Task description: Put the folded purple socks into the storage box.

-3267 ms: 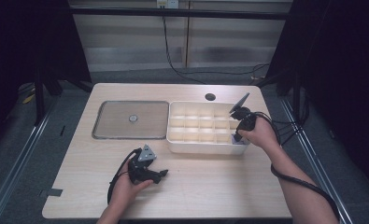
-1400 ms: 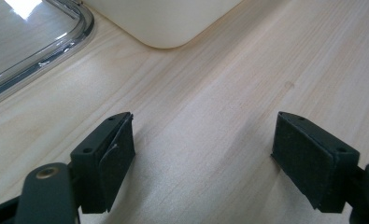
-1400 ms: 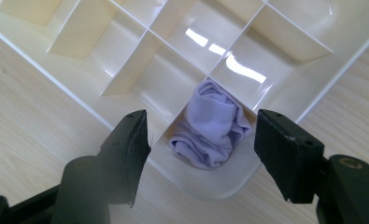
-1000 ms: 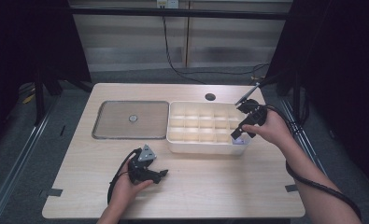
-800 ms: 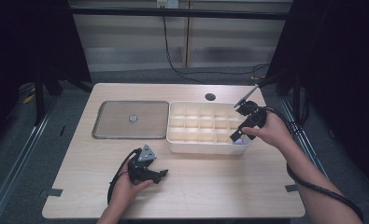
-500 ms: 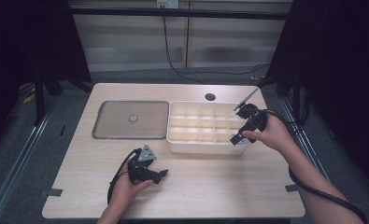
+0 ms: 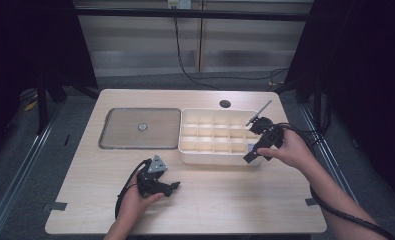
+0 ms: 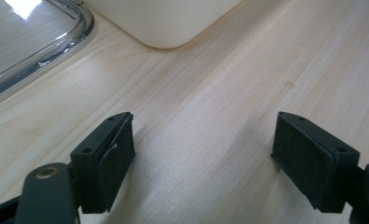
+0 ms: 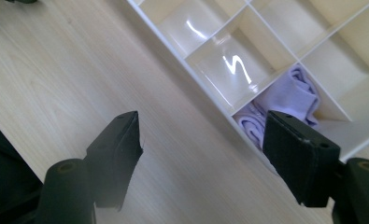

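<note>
Fingers (image 9: 119, 140) of right gripper (image 9: 201, 140) spread wide, pinching nothing, poised above near right corner of white divided box (image 9: 205, 86). Just past right-hand finger: lilac cloth (image 9: 289, 98), crumpled in corner compartment, touching neither pad. Between fingers: box's near wall and bare wooden table (image 9: 79, 70). From high view, same gripper (image 7: 250, 156) held in person's right hand at box corner (image 7: 205, 157), with cloth (image 7: 251, 146) just beside fingertips. Left gripper (image 7: 171, 188) low on table in front of box, well apart from cloth; fingers (image 8: 112, 154) likewise spread, nothing but wood between them, box corner ahead and clear flat lid (image 8: 32, 56) ahead to their left. Step in hand, as a judgement: work on cloth in corner compartment, either lining up to take it or clearing off with it already lodged; cannot tell which. Next move, if a pick: shift sideways until cloth sits between fingers, lower inside dividers without striking near wall, then close. If clearing off: lift straight away from rim.
</note>
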`<state>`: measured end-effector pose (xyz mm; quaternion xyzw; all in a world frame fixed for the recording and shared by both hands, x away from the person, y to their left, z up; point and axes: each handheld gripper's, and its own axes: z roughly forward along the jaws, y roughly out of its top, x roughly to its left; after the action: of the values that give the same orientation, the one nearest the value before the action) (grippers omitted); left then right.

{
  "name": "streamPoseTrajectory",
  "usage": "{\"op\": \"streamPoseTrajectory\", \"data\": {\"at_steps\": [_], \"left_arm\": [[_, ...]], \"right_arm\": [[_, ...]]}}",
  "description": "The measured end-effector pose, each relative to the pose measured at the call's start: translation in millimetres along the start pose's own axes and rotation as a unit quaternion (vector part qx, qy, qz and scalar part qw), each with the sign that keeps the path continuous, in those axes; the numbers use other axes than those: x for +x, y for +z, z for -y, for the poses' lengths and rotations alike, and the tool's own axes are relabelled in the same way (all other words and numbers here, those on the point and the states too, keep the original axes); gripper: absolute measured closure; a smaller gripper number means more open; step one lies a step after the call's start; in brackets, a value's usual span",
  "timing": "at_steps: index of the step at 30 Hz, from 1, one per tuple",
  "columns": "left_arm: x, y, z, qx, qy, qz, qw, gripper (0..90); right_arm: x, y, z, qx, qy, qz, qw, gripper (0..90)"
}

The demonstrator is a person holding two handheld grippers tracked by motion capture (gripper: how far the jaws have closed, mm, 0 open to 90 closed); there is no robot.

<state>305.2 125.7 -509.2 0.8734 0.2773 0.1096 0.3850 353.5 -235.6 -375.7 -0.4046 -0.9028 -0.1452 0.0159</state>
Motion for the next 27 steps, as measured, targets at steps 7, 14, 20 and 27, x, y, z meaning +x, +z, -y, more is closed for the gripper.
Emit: {"op": "streamPoseTrajectory", "data": {"at_steps": [7,14,20,27], "left_arm": [[0.0,-0.1,0.0,0.0,0.0,0.0,1.0,20.5],[0.0,0.0,0.0,0.0,0.0,0.0,1.0,20.5],[0.0,0.0,0.0,0.0,0.0,0.0,1.0,20.5],[0.1,-0.1,0.0,0.001,0.0,0.0,1.0,20.5]], "right_arm": [[10.3,3.8,2.8,0.002,-0.016,-0.005,0.9999,27.3],[18.8,7.6,7.3,-0.003,-0.028,-0.012,0.9995,26.9],[25.5,12.6,12.2,-0.005,-0.037,-0.019,0.9991,26.3],[34.3,16.7,17.3,-0.004,-0.052,-0.025,0.9984,25.6]]}}
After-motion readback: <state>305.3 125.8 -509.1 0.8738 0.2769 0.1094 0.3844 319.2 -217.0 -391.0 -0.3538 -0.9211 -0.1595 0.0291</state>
